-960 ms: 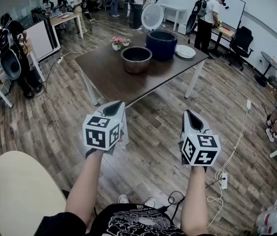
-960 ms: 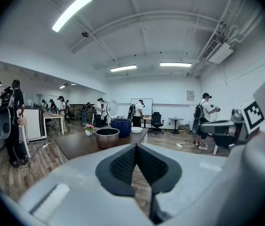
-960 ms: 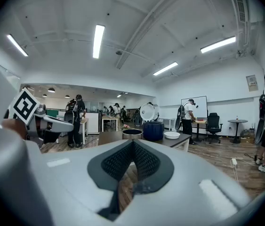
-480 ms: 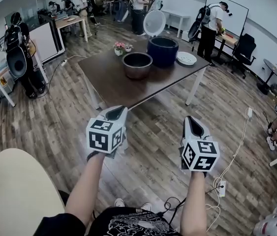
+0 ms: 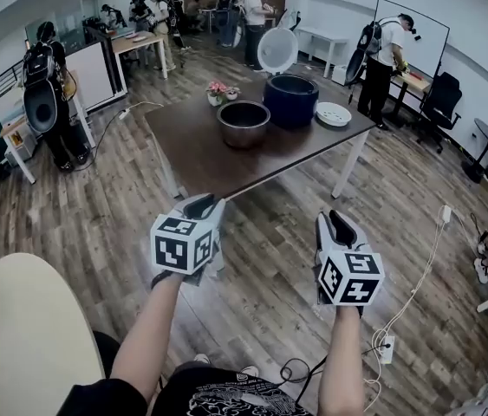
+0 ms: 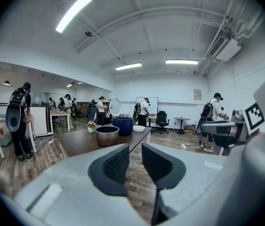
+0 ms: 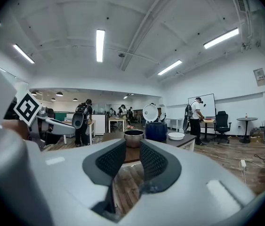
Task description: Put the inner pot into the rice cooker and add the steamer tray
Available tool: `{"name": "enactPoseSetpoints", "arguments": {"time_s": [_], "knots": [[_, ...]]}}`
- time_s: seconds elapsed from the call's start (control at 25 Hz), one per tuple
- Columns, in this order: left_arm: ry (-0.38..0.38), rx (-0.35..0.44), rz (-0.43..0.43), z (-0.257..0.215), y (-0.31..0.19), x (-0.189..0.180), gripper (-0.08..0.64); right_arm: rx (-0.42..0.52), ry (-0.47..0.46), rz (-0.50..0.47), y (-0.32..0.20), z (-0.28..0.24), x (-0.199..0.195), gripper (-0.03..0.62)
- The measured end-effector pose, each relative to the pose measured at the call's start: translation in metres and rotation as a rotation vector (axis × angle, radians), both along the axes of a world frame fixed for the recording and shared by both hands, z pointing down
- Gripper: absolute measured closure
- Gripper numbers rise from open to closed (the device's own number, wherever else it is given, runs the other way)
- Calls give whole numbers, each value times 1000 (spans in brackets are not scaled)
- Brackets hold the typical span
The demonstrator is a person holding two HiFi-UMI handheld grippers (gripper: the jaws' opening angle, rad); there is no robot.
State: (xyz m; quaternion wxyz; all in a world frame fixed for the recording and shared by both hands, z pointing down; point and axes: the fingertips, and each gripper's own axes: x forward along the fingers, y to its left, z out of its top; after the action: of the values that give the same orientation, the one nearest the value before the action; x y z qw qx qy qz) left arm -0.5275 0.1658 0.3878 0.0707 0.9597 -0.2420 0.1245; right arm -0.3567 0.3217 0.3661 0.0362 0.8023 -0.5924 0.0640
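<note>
Left tongs and right tongs just cracked open, nothing between them. Well apart on the desk: inner pot, rice cooker, steamer tray; their interiors are too small to read.

The steamer tray is too small for detail; the round table is cropped.

The head view looks steeply down from above, well back from the table. Both gripper views face that table nearly level from its near side, lower down. All three views share the pot and cooker on it.
</note>
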Motion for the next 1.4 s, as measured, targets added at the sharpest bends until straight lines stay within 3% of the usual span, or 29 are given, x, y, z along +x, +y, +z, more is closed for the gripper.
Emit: {"name": "enactPoseSetpoints", "arguments": {"time_s": [0.72,1.0,1.4], "knots": [[-6,-15,-75,7,-20,20,298,2,-50,-104,-27,9,36,315],[-7,-26,-83,16,-65,41,244,-21,-72,-124,-71,23,55,272],[12,-55,-95,23,-168,87,170,-38,-80,-139,-172,24,100,199]]}}
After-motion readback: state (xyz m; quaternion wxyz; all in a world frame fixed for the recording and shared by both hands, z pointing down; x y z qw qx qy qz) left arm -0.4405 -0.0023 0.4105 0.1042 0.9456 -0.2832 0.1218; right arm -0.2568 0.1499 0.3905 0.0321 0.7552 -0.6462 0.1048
